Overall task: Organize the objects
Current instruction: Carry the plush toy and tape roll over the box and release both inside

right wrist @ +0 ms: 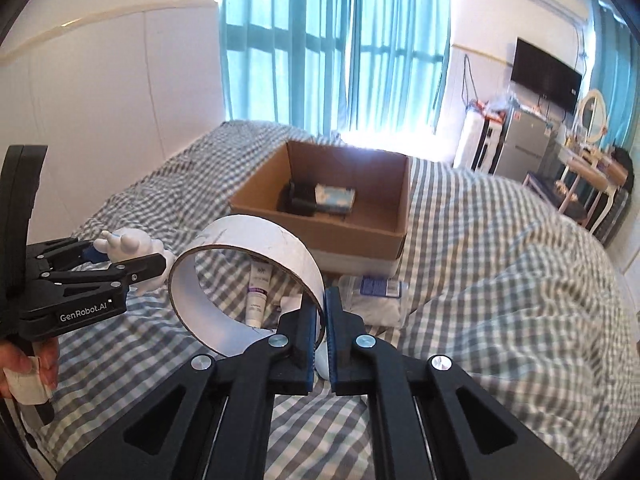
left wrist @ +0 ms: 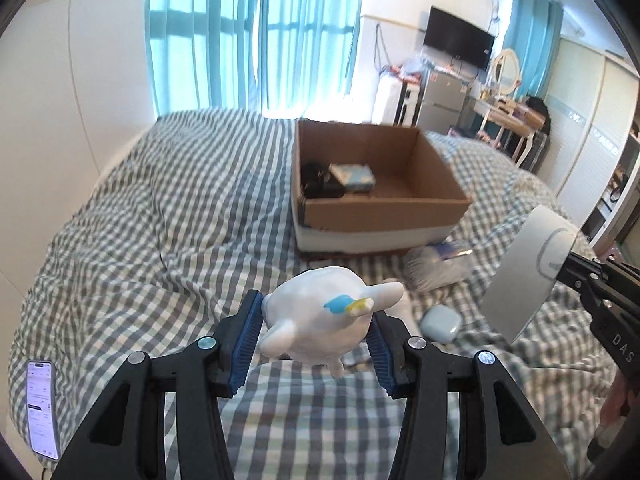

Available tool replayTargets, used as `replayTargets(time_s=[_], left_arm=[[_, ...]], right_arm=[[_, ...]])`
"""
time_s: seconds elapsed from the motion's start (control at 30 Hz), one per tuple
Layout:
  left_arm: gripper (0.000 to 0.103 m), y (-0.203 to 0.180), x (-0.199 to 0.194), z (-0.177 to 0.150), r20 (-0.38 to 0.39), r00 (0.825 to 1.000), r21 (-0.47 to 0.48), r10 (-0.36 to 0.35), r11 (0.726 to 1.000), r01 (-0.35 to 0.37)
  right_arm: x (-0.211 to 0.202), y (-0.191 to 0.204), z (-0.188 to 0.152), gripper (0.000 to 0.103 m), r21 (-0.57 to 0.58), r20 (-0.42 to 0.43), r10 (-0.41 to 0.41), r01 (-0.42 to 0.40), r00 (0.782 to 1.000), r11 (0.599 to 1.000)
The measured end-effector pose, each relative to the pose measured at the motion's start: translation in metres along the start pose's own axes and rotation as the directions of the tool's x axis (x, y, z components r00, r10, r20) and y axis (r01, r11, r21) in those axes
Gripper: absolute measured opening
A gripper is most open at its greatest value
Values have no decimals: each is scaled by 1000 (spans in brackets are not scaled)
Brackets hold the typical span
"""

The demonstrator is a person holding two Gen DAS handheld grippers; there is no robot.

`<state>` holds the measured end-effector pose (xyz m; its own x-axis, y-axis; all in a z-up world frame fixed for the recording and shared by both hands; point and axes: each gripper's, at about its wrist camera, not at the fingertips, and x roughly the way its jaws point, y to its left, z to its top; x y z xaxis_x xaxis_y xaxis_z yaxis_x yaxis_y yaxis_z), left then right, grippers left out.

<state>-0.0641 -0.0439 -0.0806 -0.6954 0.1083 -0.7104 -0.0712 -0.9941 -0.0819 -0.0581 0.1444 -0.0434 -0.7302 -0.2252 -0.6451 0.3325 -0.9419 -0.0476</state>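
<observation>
My left gripper (left wrist: 316, 334) is shut on a white toy figure (left wrist: 320, 316) with a blue and yellow mark, held above the checked bed; it shows at the left of the right wrist view (right wrist: 132, 246). My right gripper (right wrist: 323, 320) is shut on the wall of a wide white tape ring (right wrist: 248, 276), also seen at the right of the left wrist view (left wrist: 528, 272). An open cardboard box (left wrist: 400, 210) stands ahead on the bed (right wrist: 500, 240), holding a black object (left wrist: 320, 182) and a pale blue packet (left wrist: 354, 176).
On the bed lie a pale earbud case (left wrist: 440, 322), a clear plastic packet (left wrist: 436, 266), a white tube (right wrist: 258, 294) and a phone (left wrist: 42, 408) at the near left. Curtains, a wall TV, a fridge and a dressing table stand beyond.
</observation>
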Motion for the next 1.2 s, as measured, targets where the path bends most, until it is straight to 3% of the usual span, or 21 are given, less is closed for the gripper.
replayTargets(time_s=[0.33, 0.6, 0.83, 1.2], left_arm=[[51, -13, -61, 21, 126, 992, 13, -32, 999, 30], [51, -18, -74, 55, 185, 981, 27, -54, 998, 50], [51, -20, -54, 94, 198, 978, 52, -72, 997, 63], [51, -28, 23, 151, 149, 987, 73, -68, 996, 57]], right_arm=[[-59, 12, 19, 4, -54, 90, -37, 42, 995, 998], [-67, 13, 49, 4, -87, 120, -61, 72, 991, 994], [-37, 1, 93, 4, -81, 121, -87, 97, 989, 992], [71, -40, 150, 4, -38, 53, -125, 128, 991, 991]])
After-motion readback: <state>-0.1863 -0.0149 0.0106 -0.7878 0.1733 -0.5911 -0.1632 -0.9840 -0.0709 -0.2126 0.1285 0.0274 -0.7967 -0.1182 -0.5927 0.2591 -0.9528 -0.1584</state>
